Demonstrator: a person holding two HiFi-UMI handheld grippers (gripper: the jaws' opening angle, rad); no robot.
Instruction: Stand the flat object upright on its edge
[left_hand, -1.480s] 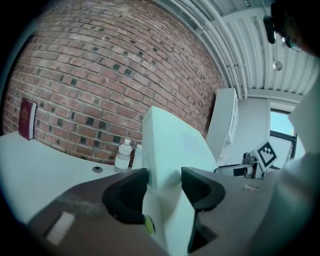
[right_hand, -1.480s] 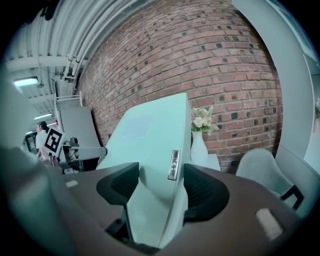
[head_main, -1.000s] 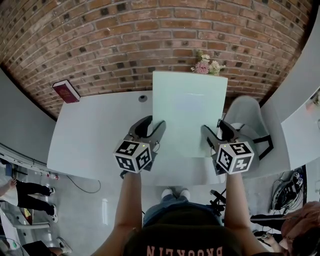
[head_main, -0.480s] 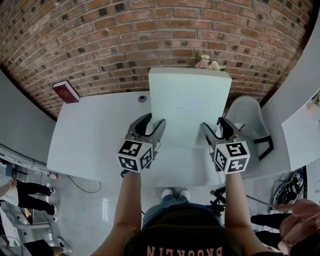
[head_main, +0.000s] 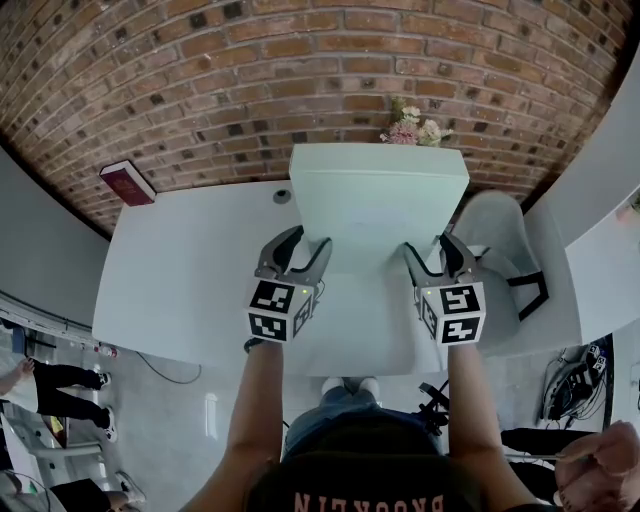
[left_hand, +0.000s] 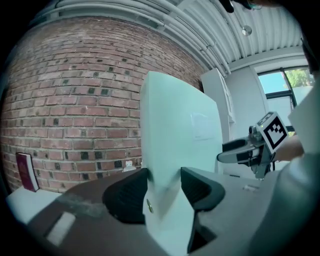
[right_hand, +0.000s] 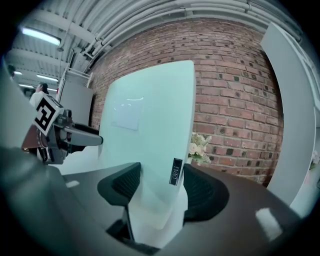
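We note the flat panel (head_main: 378, 200) nearly upright at 12 o'clock, long axis rising from the surface (head_main: 180, 280), left gripper (head_main: 308, 240) and right gripper (head_main: 427, 245) fingers clamping its opposite side edges.

I am reaching both arms (head_main: 258, 400) forward, my left gripper (head_main: 308, 240) pinching the white board's (head_main: 378, 200) left edge, my right gripper (head_main: 427, 245) pinching its right edge, jaws just closing tighter.

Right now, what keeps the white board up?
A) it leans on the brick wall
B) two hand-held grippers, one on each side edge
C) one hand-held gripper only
B: the left hand-held gripper and right hand-held gripper each clamp a side edge of the white board.
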